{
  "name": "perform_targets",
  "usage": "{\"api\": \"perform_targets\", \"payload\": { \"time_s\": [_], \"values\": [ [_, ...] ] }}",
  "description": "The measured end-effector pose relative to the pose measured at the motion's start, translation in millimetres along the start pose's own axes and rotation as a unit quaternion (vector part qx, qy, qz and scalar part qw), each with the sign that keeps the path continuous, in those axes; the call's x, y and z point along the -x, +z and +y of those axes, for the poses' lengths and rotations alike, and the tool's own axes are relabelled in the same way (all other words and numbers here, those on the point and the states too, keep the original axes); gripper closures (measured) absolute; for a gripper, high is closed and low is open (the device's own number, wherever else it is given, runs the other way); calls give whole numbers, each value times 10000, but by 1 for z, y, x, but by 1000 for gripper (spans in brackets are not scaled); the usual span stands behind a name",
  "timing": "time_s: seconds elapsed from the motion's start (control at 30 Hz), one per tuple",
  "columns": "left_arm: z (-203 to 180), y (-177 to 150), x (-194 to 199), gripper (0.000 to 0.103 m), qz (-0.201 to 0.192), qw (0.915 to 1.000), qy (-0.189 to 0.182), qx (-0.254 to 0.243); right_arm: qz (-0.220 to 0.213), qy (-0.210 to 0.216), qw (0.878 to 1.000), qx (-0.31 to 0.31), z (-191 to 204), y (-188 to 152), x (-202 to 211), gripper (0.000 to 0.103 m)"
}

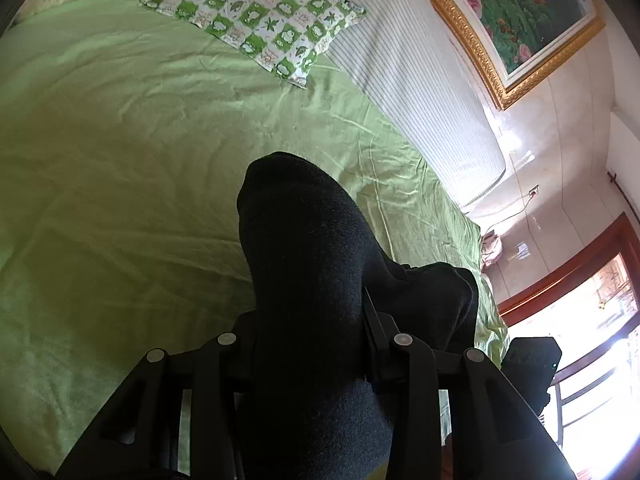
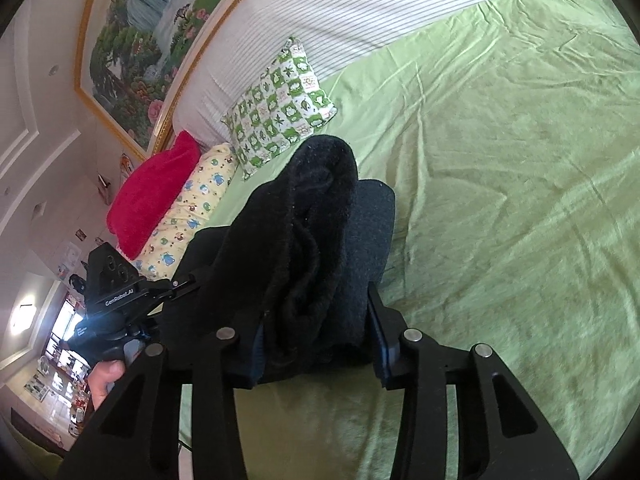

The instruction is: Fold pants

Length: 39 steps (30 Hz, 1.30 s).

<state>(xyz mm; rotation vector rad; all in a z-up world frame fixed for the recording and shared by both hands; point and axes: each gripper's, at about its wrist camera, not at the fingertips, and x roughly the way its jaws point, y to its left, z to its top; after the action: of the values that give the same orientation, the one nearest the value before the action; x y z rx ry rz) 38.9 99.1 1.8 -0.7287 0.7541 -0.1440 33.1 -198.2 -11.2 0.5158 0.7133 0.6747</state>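
Note:
The black fleece pants (image 1: 308, 264) are bunched between the fingers of my left gripper (image 1: 310, 344), which is shut on them and holds them above the green bed sheet (image 1: 120, 184). In the right wrist view the same pants (image 2: 316, 248) are pinched in my right gripper (image 2: 316, 344), also shut on the cloth and lifted over the sheet (image 2: 500, 200). The fabric hides both grippers' fingertips. The left gripper's body (image 2: 116, 296) and the hand holding it show at the left of the right wrist view. The right gripper's body (image 1: 532, 364) shows at the lower right of the left wrist view.
A green-and-white checked pillow (image 1: 256, 16) (image 2: 280, 112) lies near the striped headboard (image 1: 420, 80) (image 2: 340, 12). A yellow patterned pillow (image 2: 188, 216) and a red cloth (image 2: 152, 200) lie beside it. A gold-framed painting (image 1: 512, 20) hangs above. A window (image 1: 592, 360) is past the bed's edge.

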Motion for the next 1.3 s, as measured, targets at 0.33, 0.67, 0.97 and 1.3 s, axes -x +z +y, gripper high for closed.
{"api": "perform_targets", "payload": {
  "time_s": [0.33,0.67,0.97,1.3],
  "values": [
    [3,-5,23,66,-145,9997,186,-88,78,52,9999,130,19,-2,-4,60],
    [11,-5,53,66,-404,9987,307,-57,201,172,9992,286,41,-4,-17,60],
    [18,5,80,66,-703,9968,389,-17,268,321,9979,503,66,0,-30,60],
    [27,33,90,66,-928,9941,566,-7,339,468,9962,647,87,20,-60,60]
  ]
}}
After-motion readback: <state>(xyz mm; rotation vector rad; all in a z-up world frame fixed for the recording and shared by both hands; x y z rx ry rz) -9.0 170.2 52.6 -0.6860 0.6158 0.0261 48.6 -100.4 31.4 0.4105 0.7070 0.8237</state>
